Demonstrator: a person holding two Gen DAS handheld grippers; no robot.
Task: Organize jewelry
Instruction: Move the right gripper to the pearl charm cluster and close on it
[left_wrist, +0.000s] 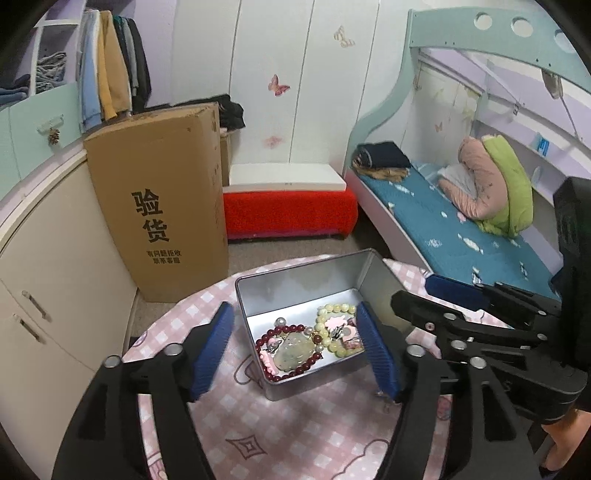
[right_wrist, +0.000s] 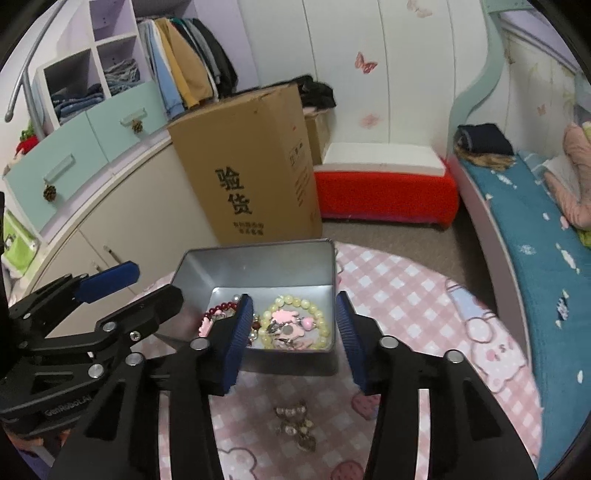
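Note:
An open silver tin (left_wrist: 295, 384) (right_wrist: 258, 266) stands on a round table with a pink checked cloth (left_wrist: 295, 435) (right_wrist: 424, 295). Inside lie a dark red bead bracelet (left_wrist: 291, 328) (right_wrist: 221, 307), a pale jade pendant (left_wrist: 293, 350), a yellow-green bead bracelet (left_wrist: 332, 308) (right_wrist: 295, 301) and pink clips (right_wrist: 288, 323). A small pearl-and-gold piece (right_wrist: 295, 424) lies on the cloth in front of the tin. My left gripper (left_wrist: 295, 350) is open and empty, its fingers on either side of the tin's near end. My right gripper (right_wrist: 293, 339) is open and empty over the tin's front edge, above the loose piece.
A tall cardboard box (left_wrist: 159, 203) (right_wrist: 251, 166) stands behind the table on the floor. A red bench (left_wrist: 288, 210) sits by the wall, a bed with a blue sheet (left_wrist: 461, 229) to the right, cream cabinets (left_wrist: 55, 277) to the left.

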